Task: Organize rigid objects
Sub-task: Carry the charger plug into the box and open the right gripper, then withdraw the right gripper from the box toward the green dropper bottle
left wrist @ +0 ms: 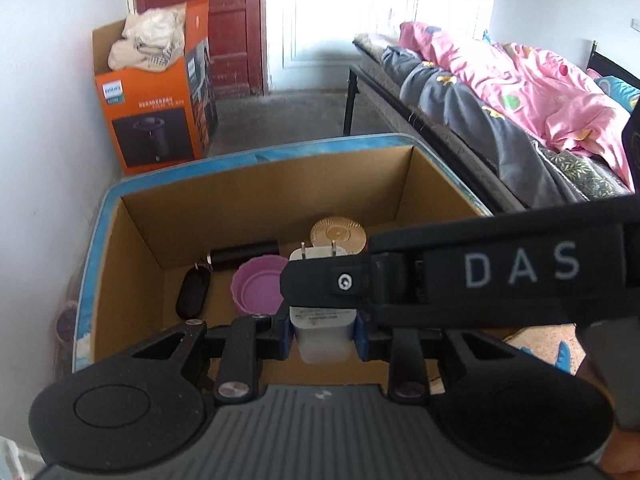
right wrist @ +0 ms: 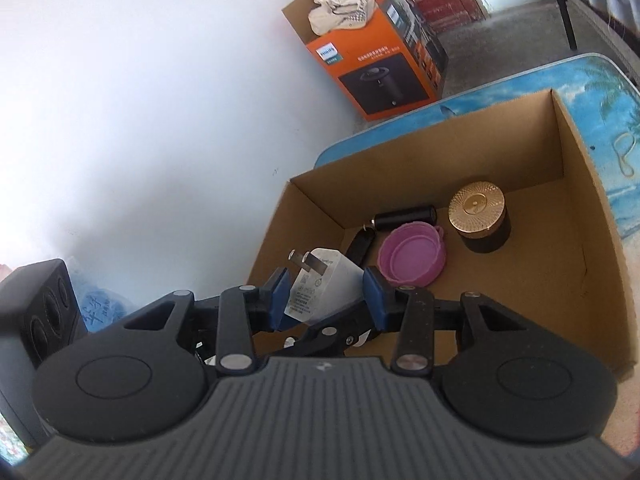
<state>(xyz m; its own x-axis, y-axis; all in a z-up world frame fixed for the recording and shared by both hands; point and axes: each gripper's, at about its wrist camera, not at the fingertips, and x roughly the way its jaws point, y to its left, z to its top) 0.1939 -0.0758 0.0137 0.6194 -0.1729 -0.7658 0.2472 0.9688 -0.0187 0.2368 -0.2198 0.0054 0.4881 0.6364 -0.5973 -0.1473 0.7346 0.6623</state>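
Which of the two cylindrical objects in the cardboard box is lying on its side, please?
The plain black cylinder by the back wall of the cardboard box lies on its side. The gold-lidded jar stands upright, lid facing up.

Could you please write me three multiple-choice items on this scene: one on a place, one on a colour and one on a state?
1. Where does the purple bowl lie?
A on the bed
B in the cardboard box
C on the orange carton

2. What colour is the lid of the round jar?
A gold
B white
C purple

3. How is the white charger placed?
A lying in the cardboard box
B clamped in the left gripper
C lying on the bed

Answers:
1. B, it rests on the box floor beside the round jar.
2. A, the patterned lid shines gold.
3. B, the blue pads press on both its sides above the box.
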